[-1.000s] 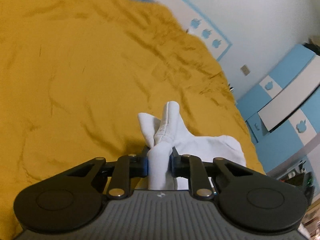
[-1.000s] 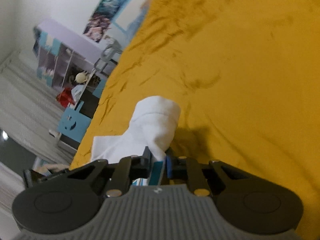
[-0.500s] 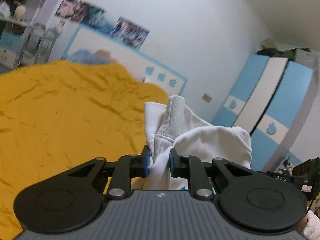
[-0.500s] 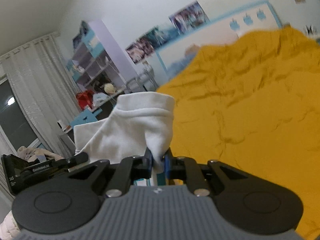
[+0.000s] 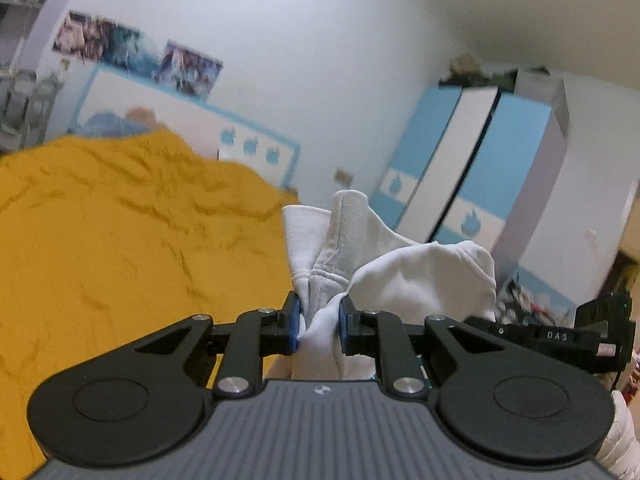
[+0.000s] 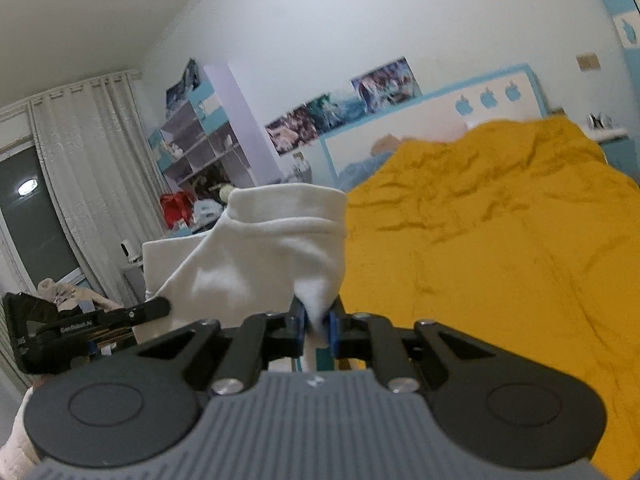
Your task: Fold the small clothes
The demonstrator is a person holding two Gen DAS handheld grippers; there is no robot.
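Both tongs higher, clamping white garment point(image 5: 420, 276).

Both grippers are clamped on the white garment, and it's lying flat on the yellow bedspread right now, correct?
Not quite. Both the left gripper and the right gripper are shut on the white garment, but it is not lying flat: it is held up in the air, bunched, with the yellow bedspread beyond it. Both wrist views show this.

Wall posters point(image 5: 136, 54) blurred; white garment's point(image 5: 420, 280) lower part hidden.
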